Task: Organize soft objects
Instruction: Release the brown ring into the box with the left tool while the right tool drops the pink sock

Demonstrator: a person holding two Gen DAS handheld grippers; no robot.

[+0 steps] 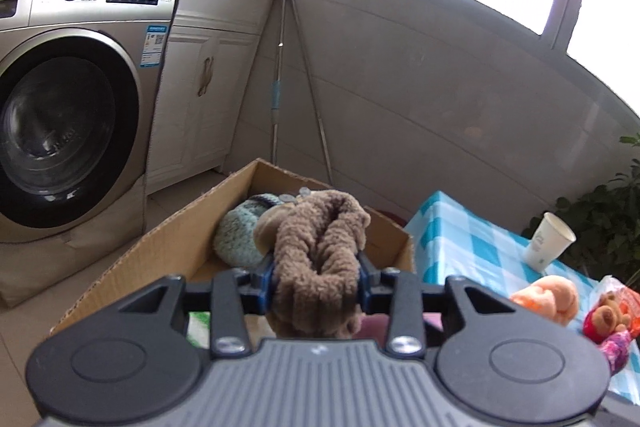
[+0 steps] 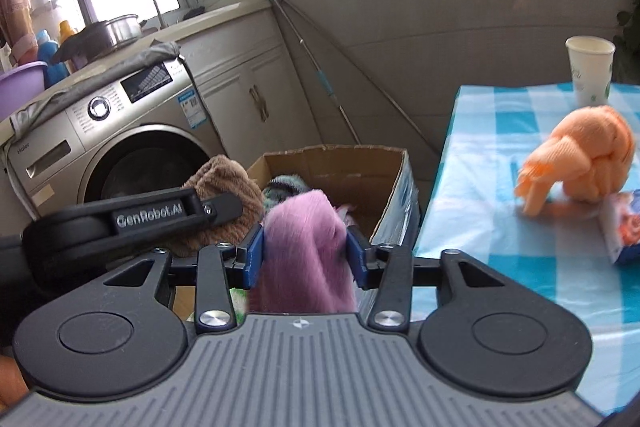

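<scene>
My left gripper (image 1: 318,277) is shut on a brown fuzzy sock bundle (image 1: 320,259) and holds it over the open cardboard box (image 1: 168,231). A pale blue fuzzy bundle (image 1: 236,231) lies inside the box. My right gripper (image 2: 306,255) is shut on a pink fuzzy bundle (image 2: 304,251), also held at the box (image 2: 394,187), just right of the left gripper (image 2: 120,219) and its brown bundle (image 2: 224,183). An orange bundle (image 2: 580,155) lies on the checked table; it also shows in the left wrist view (image 1: 548,297).
The blue-checked table (image 2: 500,227) stands right of the box, with a paper cup (image 2: 590,71), a snack packet (image 2: 624,227) and a small bear toy (image 1: 608,315). A washing machine (image 1: 68,115) and cabinets stand left. Mop poles (image 1: 280,67) lean in the corner behind the box.
</scene>
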